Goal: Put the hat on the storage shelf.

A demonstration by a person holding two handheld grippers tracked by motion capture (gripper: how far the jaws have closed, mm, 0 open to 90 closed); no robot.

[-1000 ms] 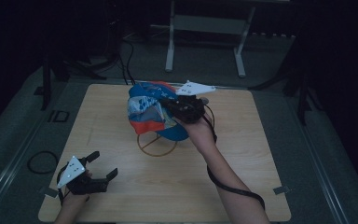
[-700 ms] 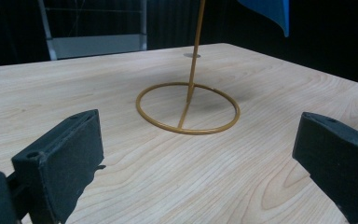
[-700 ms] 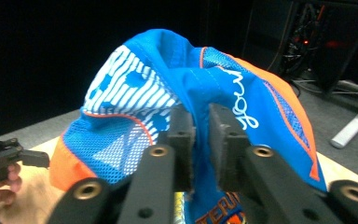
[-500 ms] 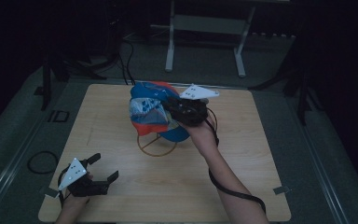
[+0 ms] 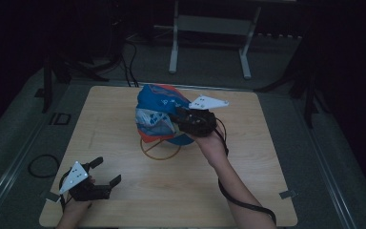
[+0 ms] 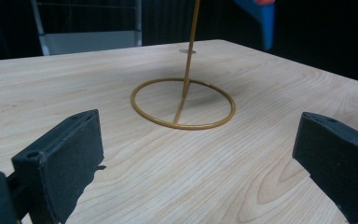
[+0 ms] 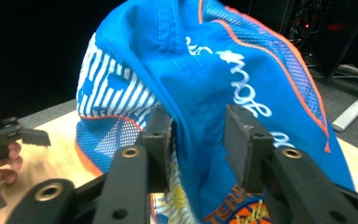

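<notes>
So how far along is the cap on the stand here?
Done: the right gripper has pinched the blue cap. In hand: cap held above the gold wire stand, apparently on its pole. Left: release or removal, unclear. The left gripper rests open.

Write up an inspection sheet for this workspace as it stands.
Surface: wooden table, bare around the stand.
Job's things: blue cap over a gold wire stand with a ring base.
Clutter: nothing seen.
Grippers: right gripper pinches a fold of the cap; left gripper open, near the table's front left corner.
Cables: black cable trails under the right forearm.
Surroundings: dark room, metal frame behind.
</notes>
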